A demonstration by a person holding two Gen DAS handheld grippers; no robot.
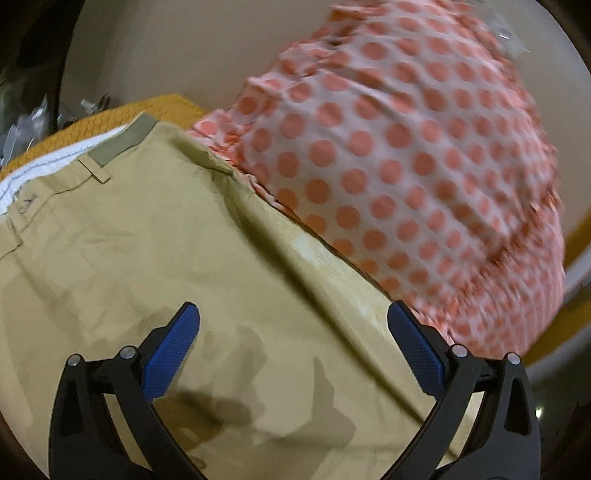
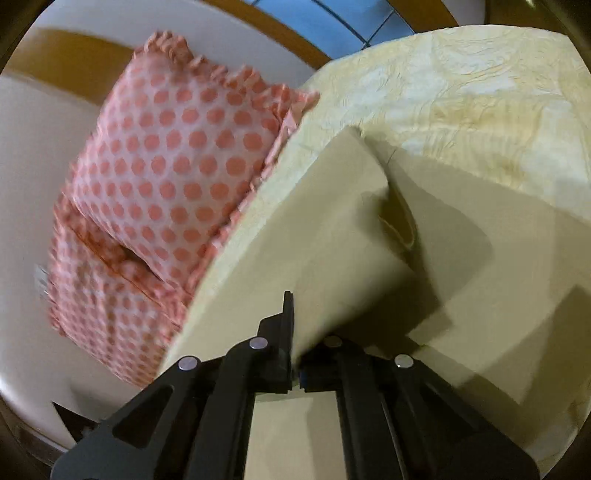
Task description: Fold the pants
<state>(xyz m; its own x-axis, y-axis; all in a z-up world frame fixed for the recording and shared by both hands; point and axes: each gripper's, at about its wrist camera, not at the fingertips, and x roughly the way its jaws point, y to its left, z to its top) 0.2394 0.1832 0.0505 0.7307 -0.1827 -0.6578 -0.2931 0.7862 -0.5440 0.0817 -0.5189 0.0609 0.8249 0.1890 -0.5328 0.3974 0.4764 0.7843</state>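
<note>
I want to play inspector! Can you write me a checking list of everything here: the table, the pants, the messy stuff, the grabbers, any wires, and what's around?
Surface: pale cloth, crinkled, under the pants.
Job's things: khaki pants spread out, waistband at far left; one part lifted into a fold on the right wrist view.
Clutter: polka-dot cloth bunched beside the pants, touching their edge; orange cloth beyond the waistband.
Grippers: left gripper open above the pants, holding nothing; right gripper shut on the pants.
Cables: nothing seen.
Surroundings: blue tiled floor far off; small clear bits at far left, too blurred to name.
</note>
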